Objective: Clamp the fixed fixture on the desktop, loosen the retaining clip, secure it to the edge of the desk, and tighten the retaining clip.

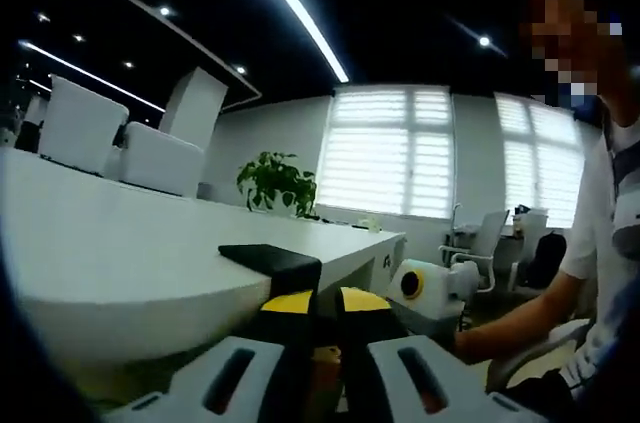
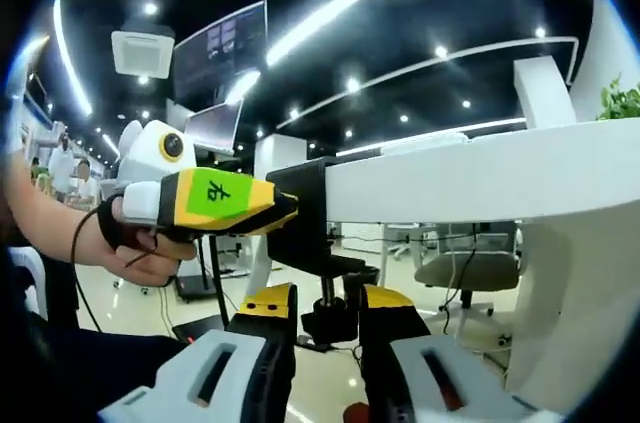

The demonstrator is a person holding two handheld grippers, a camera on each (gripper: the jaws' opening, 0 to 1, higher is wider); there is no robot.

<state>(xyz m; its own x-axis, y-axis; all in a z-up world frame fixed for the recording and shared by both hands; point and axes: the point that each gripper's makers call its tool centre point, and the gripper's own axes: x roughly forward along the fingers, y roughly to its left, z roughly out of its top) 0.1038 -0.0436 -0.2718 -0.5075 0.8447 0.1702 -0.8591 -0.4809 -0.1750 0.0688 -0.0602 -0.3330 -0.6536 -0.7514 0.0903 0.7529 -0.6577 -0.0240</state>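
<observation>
Left tongs (image 2: 285, 211), level, grip the black clamp (image 2: 305, 213) on the worktop (image 2: 480, 178) edge; right tongs (image 2: 328, 315) close on its screw (image 2: 327, 293) beneath.

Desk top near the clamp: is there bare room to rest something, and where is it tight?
The desk is bare from the clamp back to the white chairs and the plant. Tight spot: the desk edge, where the left claw grips the clamp and the right claw brackets its screw beneath.
</observation>
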